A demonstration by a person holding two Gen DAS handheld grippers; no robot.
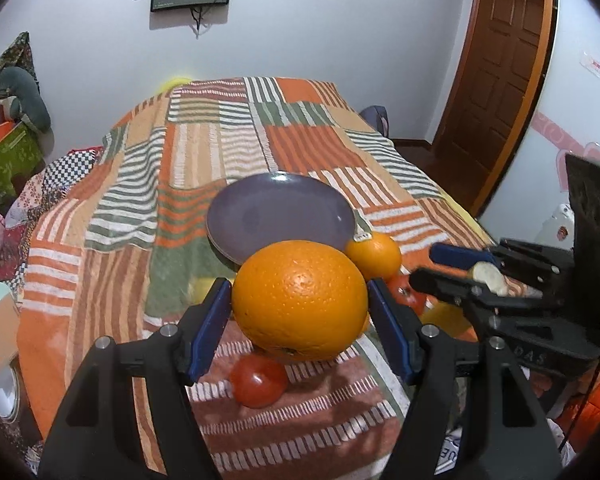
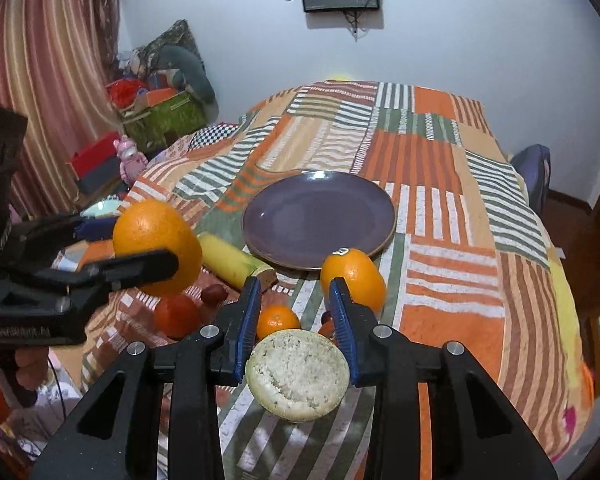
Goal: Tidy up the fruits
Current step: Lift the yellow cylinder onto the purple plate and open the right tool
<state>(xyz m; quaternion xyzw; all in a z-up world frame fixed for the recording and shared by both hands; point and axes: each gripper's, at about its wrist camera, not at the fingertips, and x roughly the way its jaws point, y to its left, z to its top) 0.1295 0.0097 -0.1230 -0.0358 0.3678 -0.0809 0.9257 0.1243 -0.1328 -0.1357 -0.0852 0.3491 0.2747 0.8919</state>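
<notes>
Even, fairly bright indoor light filled both views. A small glare spot sat on the purple plate (image 2: 320,216). Fisheye bending curved the edges, corners vignetted black, and soft shadows lay beneath the fruit.

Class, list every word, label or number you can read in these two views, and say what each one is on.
"DAS": letters on the body of the right gripper; more may be hidden.
Body of the left gripper: a word, too blurred to read.
Sticker on the small orange: too small to read.
Wall sign: too small to read.
</notes>
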